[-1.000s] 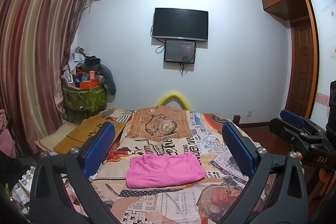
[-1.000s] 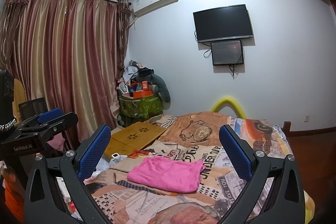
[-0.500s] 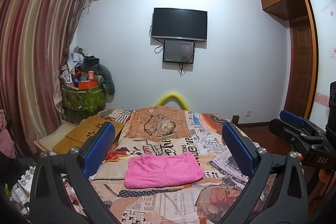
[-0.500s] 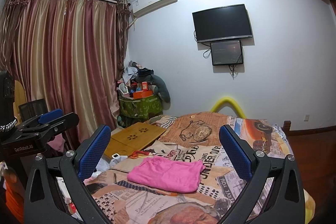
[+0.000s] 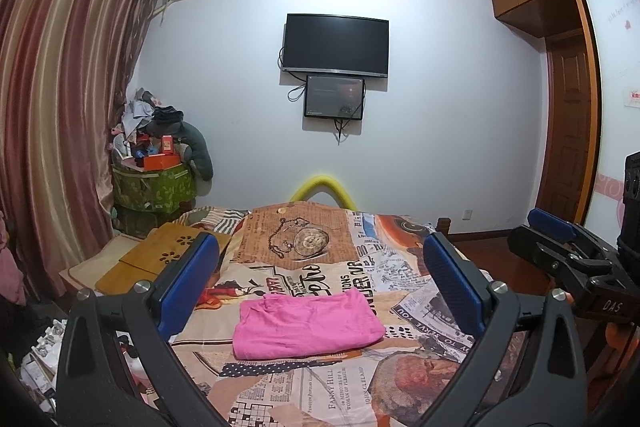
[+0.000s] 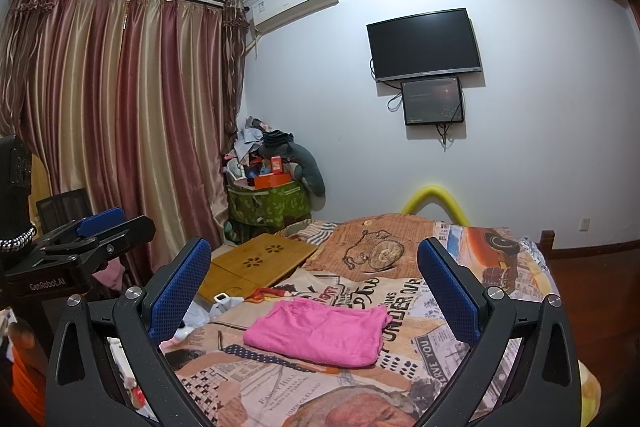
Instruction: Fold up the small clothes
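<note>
The pink garment (image 5: 306, 325) lies on the printed bedspread (image 5: 348, 391), already folded into a flat, almost rectangular packet. It sits near the middle of the bed, between the two grippers in both views and well apart from them. Judging from this, the folding of this piece seems finished or nearly so; the step in hand looks like a pause above the bed, either to check the result or to prepare one more fold.

If another fold is wanted, the next move calls for lowering both grippers to one short edge of the packet, pinching all the layers together, and carrying that edge over to the opposite one without dragging the bedspread.

The left gripper (image 5: 320, 281) has its blue pads spread wide, and nothing is between them; it touches nothing. The right gripper (image 6: 314, 285) is spread just as wide and also empty, held above the bed. Each gripper appears at the side of the other's view.

A bamboo lap table (image 6: 260, 263) rests at the left edge of the bed, clear of the garment.
</note>
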The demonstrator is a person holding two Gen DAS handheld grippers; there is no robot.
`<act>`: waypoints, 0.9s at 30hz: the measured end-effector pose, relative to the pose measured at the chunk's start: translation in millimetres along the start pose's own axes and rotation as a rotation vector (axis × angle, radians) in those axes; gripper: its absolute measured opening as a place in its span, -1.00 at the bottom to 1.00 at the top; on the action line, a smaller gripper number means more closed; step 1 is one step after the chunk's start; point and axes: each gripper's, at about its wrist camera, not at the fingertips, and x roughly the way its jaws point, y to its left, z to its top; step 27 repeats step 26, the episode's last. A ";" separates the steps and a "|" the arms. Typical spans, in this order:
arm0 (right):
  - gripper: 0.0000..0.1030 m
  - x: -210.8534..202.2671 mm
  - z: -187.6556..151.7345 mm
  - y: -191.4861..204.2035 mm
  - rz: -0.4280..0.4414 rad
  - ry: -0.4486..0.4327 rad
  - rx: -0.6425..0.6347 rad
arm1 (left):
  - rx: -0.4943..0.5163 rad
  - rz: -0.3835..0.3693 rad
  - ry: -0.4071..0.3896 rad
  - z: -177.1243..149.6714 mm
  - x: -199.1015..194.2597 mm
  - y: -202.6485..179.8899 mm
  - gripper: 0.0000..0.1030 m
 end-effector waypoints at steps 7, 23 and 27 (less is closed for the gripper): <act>0.99 -1.2 1.7 0.5 -0.001 0.003 0.000 | -0.013 -0.004 0.008 0.6 1.6 3.4 0.99; 0.99 3.1 -0.2 1.6 0.000 0.018 0.007 | -0.002 -0.024 0.023 -0.8 4.6 5.6 0.99; 0.99 4.8 -1.7 2.5 -0.001 0.021 0.009 | -0.004 -0.024 0.028 -1.7 6.0 8.5 1.00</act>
